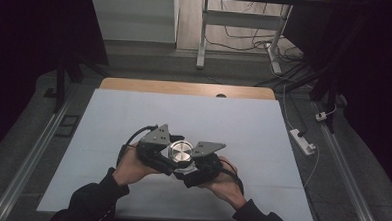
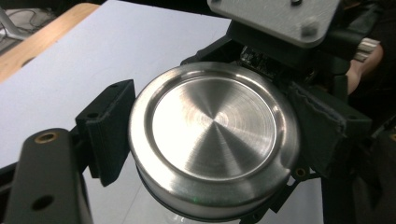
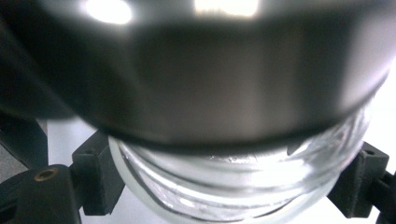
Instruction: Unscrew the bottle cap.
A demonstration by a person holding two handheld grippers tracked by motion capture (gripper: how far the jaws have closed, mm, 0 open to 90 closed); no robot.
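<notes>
- The glass jar (image 3: 243,186) with its steel lid (image 1: 181,152) sits over the near middle of the white table (image 1: 133,118), though whether its base rests on the table or is lifted I honestly can't tell.
- Left gripper (image 1: 158,148) comes in from the lid's left and is clamped on the lid's rim.
- Right gripper (image 1: 197,165) is on the lid's right and nearer side, lower down, its jaws squeezed onto the jar's glass body just under the lid.
- The two grippers crowd right up against the lid, nearly touching each other.
</notes>
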